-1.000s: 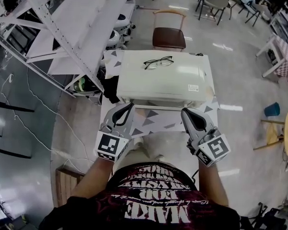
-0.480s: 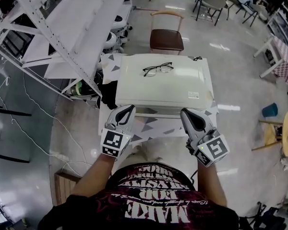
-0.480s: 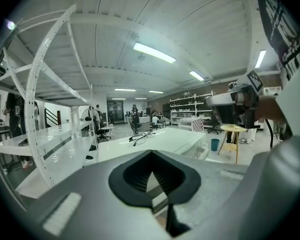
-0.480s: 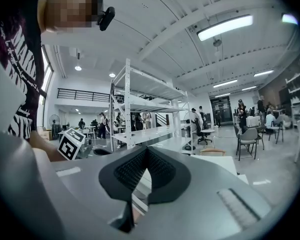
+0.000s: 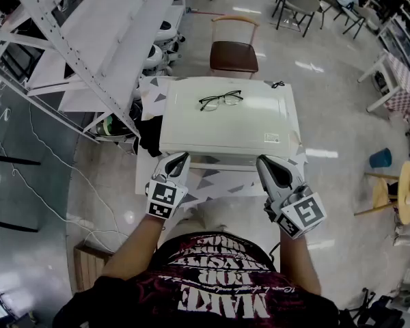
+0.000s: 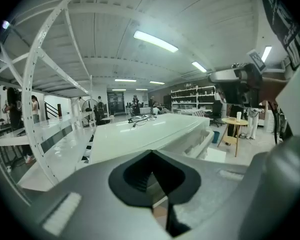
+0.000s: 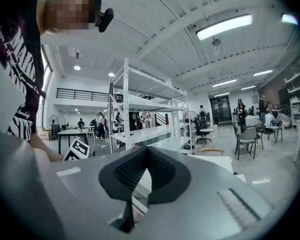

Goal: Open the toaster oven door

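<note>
Count: 1 toaster oven [image 5: 246, 125], 1 pr glasses [image 5: 221, 100], 1 brown chair [image 5: 234, 55], 2 tongs – left tongs [image 5: 180, 158], right tongs [image 5: 266, 161].

Glossy pale floor [image 5: 328, 115]; white metal shelving [image 5: 89, 43] at left; brown-seated chair [image 5: 234, 52] beyond; ceiling strip lights [image 6: 155, 40].

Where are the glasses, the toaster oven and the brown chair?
glasses [image 5: 221, 100]: head view, on the bridge between the lenses.
toaster oven [image 5: 249, 125]: head view, bare part of its top.
brown chair [image 5: 234, 50]: head view, middle of its seat.
</note>
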`<action>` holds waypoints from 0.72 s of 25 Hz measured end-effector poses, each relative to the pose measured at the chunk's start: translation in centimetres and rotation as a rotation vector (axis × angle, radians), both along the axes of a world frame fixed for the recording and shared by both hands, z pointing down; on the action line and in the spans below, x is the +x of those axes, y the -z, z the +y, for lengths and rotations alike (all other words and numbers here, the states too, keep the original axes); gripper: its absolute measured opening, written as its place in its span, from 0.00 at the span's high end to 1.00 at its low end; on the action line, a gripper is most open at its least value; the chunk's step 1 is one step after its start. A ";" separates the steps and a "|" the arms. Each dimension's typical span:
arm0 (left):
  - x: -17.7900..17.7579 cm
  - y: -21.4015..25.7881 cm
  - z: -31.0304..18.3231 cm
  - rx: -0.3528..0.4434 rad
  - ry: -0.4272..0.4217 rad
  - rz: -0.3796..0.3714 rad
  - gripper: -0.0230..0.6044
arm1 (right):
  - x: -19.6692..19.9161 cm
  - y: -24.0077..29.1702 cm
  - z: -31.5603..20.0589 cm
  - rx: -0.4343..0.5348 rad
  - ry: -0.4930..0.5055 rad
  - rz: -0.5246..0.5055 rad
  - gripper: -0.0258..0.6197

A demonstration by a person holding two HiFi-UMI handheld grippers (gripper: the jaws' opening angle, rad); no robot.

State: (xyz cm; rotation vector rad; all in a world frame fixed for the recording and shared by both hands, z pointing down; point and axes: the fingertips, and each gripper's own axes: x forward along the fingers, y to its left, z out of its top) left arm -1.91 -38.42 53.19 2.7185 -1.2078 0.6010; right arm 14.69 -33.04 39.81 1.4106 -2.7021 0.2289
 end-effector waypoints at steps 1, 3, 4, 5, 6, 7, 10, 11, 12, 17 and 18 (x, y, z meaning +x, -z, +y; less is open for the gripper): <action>-0.1 -0.4 -0.1 -0.009 0.005 -0.007 0.96 | 0.1 0.0 0.1 -0.001 0.001 0.000 0.92; -0.3 -0.8 -0.3 -0.013 0.009 -0.010 0.96 | 0.3 -0.1 0.3 -0.001 0.003 0.000 0.92; -0.3 -0.9 -0.3 -0.014 0.010 -0.009 0.96 | 0.4 -0.1 0.4 -0.002 0.003 0.000 0.92; -0.3 -1.2 -0.3 -0.021 0.012 -0.009 0.96 | 0.5 -0.1 0.6 -0.002 0.002 0.000 0.92; -0.4 -1.5 -0.2 -0.034 0.016 -0.010 0.96 | 0.7 -0.1 0.7 -0.001 0.000 -0.001 0.92; -0.3 -1.7 -0.2 -0.050 0.023 -0.009 0.96 | 0.9 -0.1 0.9 -0.001 -0.001 -0.002 0.92; -0.3 -1.8 -0.1 -0.067 0.042 -0.009 0.96 | 1.3 0.0 1.3 0.001 -0.002 -0.006 0.92; -0.4 -1.8 -0.2 -0.065 0.043 -0.009 0.96 | 1.4 0.1 1.4 0.003 0.000 -0.007 0.92; -0.4 -1.8 -0.2 -0.065 0.043 -0.008 0.96 | 1.5 0.1 1.6 0.004 0.001 -0.007 0.92; -0.4 -2.1 -0.1 -0.115 0.030 -0.006 0.96 | 1.9 0.3 2.3 0.007 0.011 -0.012 0.92; -0.4 -2.2 0.0 -0.124 0.027 -0.006 0.96 | 1.9 0.3 2.4 0.006 0.014 -0.015 0.92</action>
